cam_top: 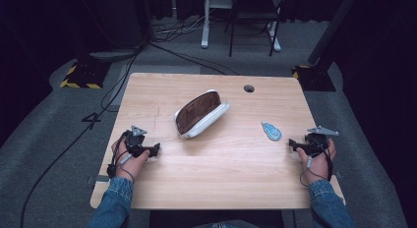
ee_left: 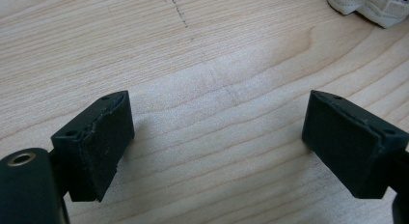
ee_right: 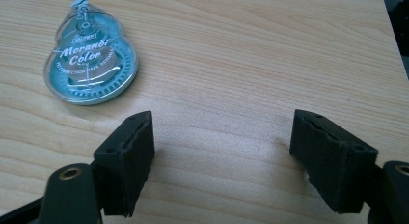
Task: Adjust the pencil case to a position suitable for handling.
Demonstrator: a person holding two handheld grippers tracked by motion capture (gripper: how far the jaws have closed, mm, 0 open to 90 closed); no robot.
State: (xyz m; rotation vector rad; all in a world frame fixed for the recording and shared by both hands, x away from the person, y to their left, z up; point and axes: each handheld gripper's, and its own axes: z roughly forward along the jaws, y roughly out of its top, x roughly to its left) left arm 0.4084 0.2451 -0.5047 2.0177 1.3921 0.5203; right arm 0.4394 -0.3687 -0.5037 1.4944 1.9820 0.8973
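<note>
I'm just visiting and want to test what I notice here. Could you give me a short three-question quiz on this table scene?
1. True or false: the right gripper is clamped on the blue correction tape.
2. Which item lies nearest the table's middle? A) pencil case B) correction tape C) neither
3. Fill in: the fingers of the left gripper stand ____.

Key
1. False; its fingers are apart, the tape lying ahead of them, untouched.
2. A
3. open
</note>
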